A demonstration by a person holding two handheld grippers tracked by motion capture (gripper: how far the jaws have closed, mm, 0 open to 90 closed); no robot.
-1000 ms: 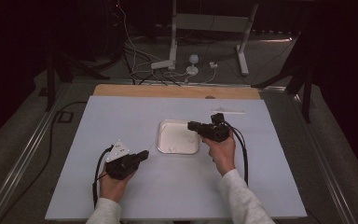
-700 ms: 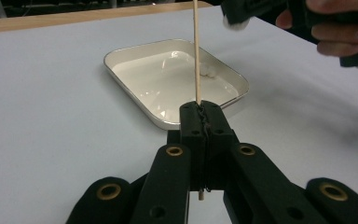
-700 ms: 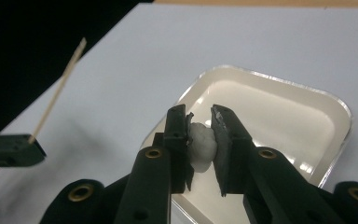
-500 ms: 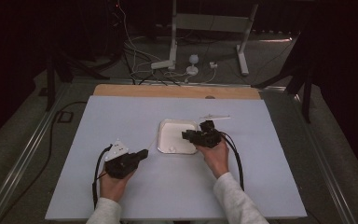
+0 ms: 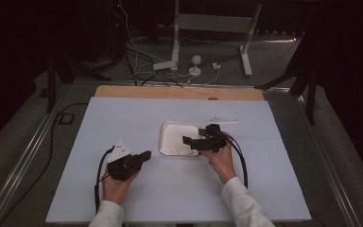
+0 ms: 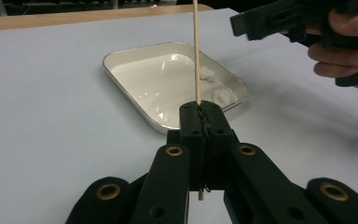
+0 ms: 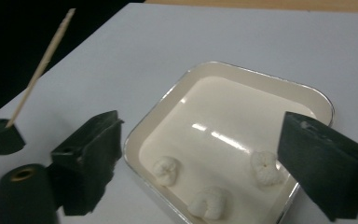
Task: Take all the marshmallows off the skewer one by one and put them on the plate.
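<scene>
A shallow white tray (image 5: 170,131) lies mid-table and holds three small white puffy pieces (image 7: 166,170). My left gripper (image 5: 145,155) rests near-left of the tray. In the left gripper view it (image 6: 200,109) is shut on a thin wooden skewer (image 6: 196,46) that stands upright. My right gripper (image 5: 189,142) hovers over the tray's right side. Its jaws (image 7: 205,128) have just been opening and now stand wide apart above the pieces, touching none. The skewer (image 7: 42,65) also rises at the left of the right gripper view.
A flat white object (image 5: 221,120) lies on the pale table sheet just beyond the right gripper. A wooden strip (image 5: 179,92) edges the table's far side. Cables and a metal stand (image 5: 177,42) sit on the floor behind.
The right gripper has come a little nearer and lower over the tray's right side, and its jaws have opened wide. The left gripper and its skewer have not moved.
</scene>
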